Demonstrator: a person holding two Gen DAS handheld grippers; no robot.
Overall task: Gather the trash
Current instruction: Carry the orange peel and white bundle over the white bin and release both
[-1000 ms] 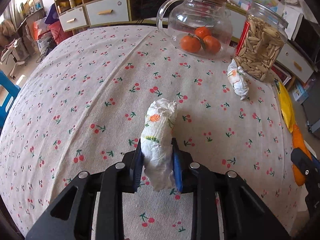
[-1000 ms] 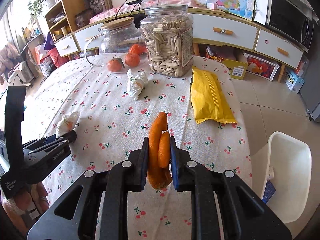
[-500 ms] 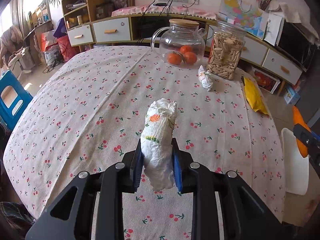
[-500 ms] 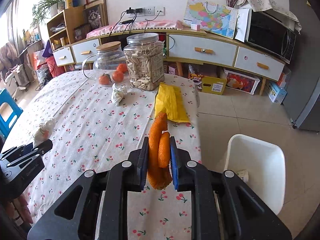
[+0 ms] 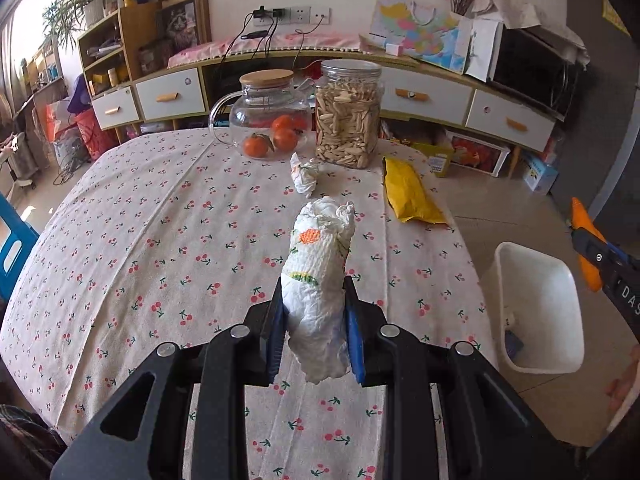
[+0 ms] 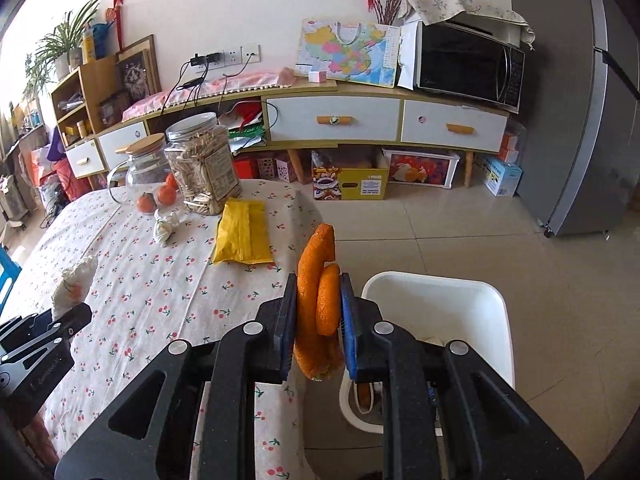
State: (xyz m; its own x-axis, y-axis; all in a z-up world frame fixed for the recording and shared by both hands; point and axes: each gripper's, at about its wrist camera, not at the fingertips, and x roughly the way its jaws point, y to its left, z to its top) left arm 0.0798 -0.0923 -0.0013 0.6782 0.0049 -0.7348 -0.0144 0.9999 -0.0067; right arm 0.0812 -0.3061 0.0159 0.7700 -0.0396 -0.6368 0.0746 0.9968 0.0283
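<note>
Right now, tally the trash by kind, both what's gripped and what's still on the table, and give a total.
Crumpled paper towels: 2, one in the left hand-held gripper, one on the table
Orange peel: 1, in the right hand-held gripper
Yellow wrapper: 1, on the table
Total: 4

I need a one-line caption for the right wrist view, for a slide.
Right gripper clamps orange peel beside the white bin; a crumpled tissue remains on the table.

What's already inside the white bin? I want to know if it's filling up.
The white bin holds a few scraps near its bottom; the right gripper covers the rest.
</note>
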